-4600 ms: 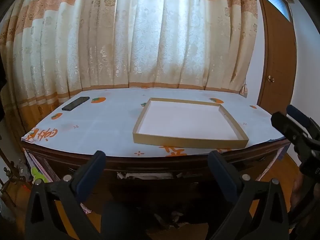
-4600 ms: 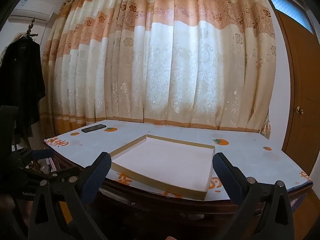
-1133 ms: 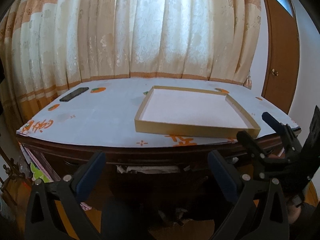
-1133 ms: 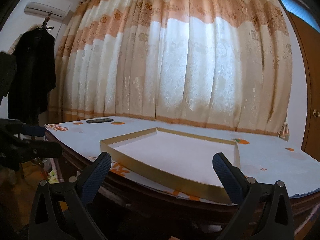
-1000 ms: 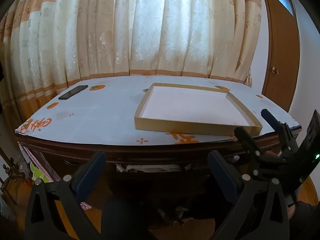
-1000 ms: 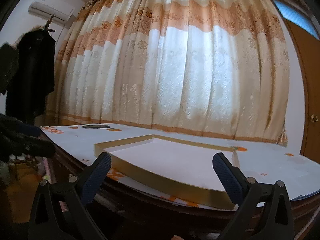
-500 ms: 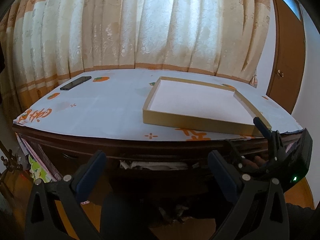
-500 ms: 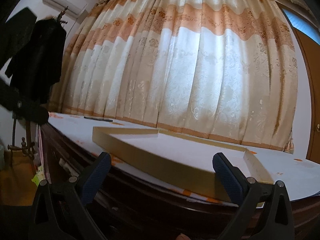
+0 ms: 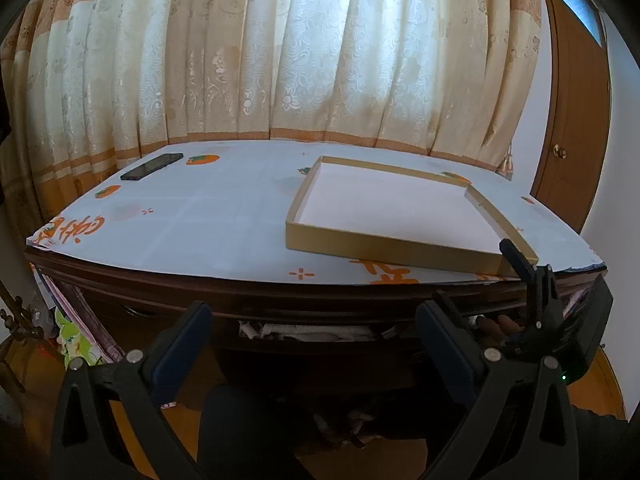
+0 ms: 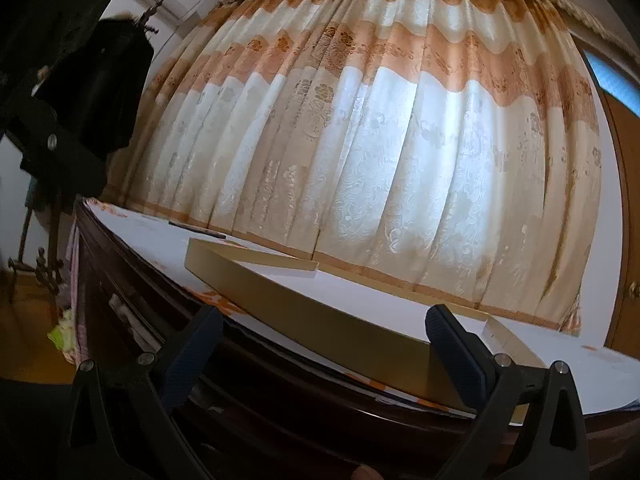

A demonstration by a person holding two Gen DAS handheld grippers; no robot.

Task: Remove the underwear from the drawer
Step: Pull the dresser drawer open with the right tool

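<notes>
1. Drawer [image 9: 312,330] sits under the front edge of the surface [image 9: 224,220], cracked open a slit; pale folded cloth [image 9: 304,331] shows in the gap, likely the underwear.
2. Step in hand, as I read it: get the drawer open. Right gripper [image 9: 516,292] is at the right end of the drawer front, just below the surface edge, jaws spread wide, nothing held. Left gripper [image 9: 316,344] hovers in front of the drawer middle, also spread wide and empty.
3. To do it well: hook the right gripper on the drawer lip, not on the tablecloth hem or the shallow gold tray [image 9: 396,216] overhanging near it. Pull straight out and level so the drawer doesn't rack. Keep the left gripper clear of the front until the gap is wide, then pinch a single fold of cloth.
4. Hard to make out: drawer interior is dark, so garment type and count are unclear. Any handle is hidden. Right wrist view shows only the tray side and the curtain [image 10: 400,160], no drawer opening. Dark phone-like slab [image 9: 152,166] lies at the far left.
</notes>
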